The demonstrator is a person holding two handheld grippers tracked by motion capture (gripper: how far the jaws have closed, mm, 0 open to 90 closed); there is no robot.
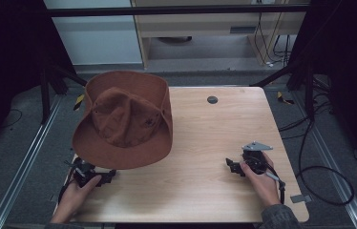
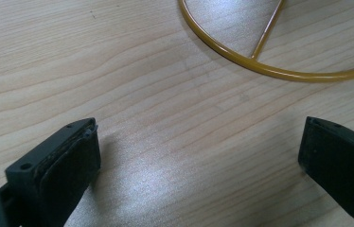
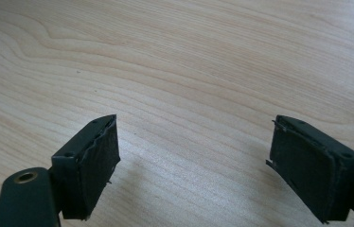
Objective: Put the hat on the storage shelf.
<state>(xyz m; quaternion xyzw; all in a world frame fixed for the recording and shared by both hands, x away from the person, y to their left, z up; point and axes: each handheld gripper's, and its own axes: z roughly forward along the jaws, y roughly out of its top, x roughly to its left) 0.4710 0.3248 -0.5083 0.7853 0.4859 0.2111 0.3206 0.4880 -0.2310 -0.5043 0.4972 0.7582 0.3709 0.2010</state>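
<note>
A brown wide-brimmed hat point(image 1: 124, 119) stands raised and tilted over the left half of the wooden table point(image 1: 205, 143). In the high view my left gripper point(image 1: 107, 175) lies on the table just below the hat's front brim, held by a hand and pointing right. In the left gripper view that gripper point(image 2: 199, 142) is open over bare wood, and a yellow wire ring point(image 2: 279, 73) with a thin spoke lies ahead of it. My right gripper point(image 1: 230, 165) rests at the table's right, pointing left. In the right gripper view it point(image 3: 194, 132) is open with nothing between its jaws.
A small grey round cap point(image 1: 212, 99) sits in the table's far middle. Black cables point(image 1: 320, 176) loop on the floor to the right. Dark frame legs stand at both far corners, and a pale cabinet point(image 1: 205, 28) is behind the table.
</note>
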